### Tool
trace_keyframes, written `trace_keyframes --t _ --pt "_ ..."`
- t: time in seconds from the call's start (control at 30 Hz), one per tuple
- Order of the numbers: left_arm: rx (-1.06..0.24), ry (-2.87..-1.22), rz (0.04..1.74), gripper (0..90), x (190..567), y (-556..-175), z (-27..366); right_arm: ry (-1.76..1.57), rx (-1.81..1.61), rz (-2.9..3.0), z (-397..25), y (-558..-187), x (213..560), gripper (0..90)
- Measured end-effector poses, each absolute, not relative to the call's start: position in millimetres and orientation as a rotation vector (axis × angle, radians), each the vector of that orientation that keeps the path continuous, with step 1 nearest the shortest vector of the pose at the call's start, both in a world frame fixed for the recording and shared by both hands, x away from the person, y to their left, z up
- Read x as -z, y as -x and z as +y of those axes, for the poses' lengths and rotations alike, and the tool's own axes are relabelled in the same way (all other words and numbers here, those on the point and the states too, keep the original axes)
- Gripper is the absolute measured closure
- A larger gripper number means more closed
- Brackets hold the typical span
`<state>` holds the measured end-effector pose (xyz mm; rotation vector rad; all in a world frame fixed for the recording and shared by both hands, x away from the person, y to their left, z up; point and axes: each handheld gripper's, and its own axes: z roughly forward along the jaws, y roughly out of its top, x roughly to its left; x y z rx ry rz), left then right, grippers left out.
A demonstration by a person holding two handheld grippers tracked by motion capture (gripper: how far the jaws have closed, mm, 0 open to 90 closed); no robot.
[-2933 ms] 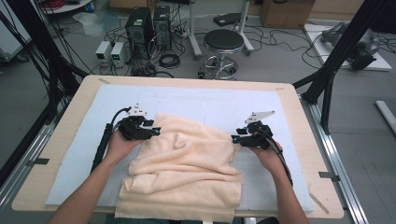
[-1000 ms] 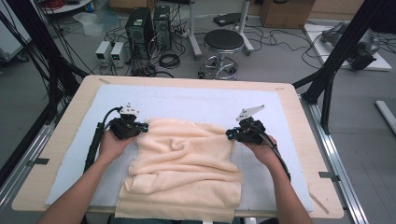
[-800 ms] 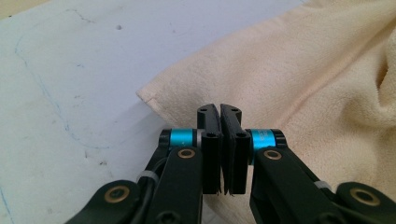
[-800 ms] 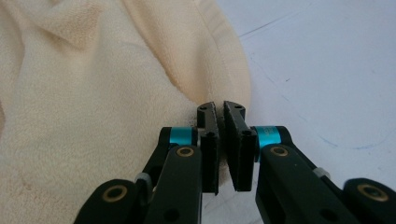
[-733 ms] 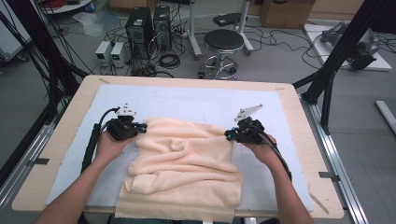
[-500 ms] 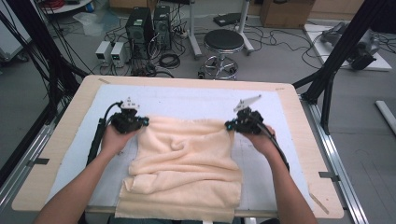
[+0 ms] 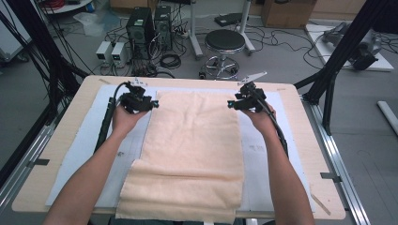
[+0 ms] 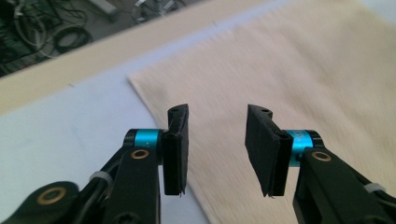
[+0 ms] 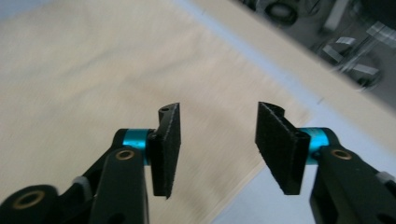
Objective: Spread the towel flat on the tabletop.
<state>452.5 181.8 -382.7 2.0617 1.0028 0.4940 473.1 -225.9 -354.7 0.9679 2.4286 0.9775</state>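
Left tongs [image 7: 151, 104] stand with jaws wide apart and nothing between them, poised at the far-left corner of the towel [image 7: 192, 154] (roughly ten o'clock on the table [image 7: 309, 136]). In the left gripper view those tongs [image 8: 217, 140] hang over the towel's [image 8: 289, 79] left edge, the corner lying just beyond the pads.

The towel, a cream terry cloth with a fine looped nap, lies as a long rectangle down the middle of the table on a pale blue-grey mat [image 7: 84, 154]; its near part at six o'clock shows a doubled layer with a soft horizontal fold line.

Right tongs [image 7: 233, 104] are likewise wide and empty at the far-right corner (about two o'clock); the right gripper view sets them [image 9: 218, 140] above the towel's [image 9: 84, 70] right edge.

Judgement: the step in hand appears to be laying the cloth flat. To do it well, keep both corners level, square to the table's wooden border, and smooth any remaining ripple outward before folding.
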Motion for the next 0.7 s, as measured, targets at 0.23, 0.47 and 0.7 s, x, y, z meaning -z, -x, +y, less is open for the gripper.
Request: trace_keyframes --t 0.23,0.47,0.7 --pt "-0.395 -2.102 0.877 55.6 409.9 -408.8 188.0 -0.923 -1.033 2.442 -234.0 -429.0 377.2 48.7" --pt "-0.306 -2.169 0.830 62.2 418.1 -373.2 200.4 -0.880 -1.005 2.489 -235.4 -385.6 398.1 48.8" --pt "-0.283 -2.254 0.733 67.2 434.7 -350.9 199.6 -0.828 -0.912 2.628 -224.9 -361.1 417.9 51.2"
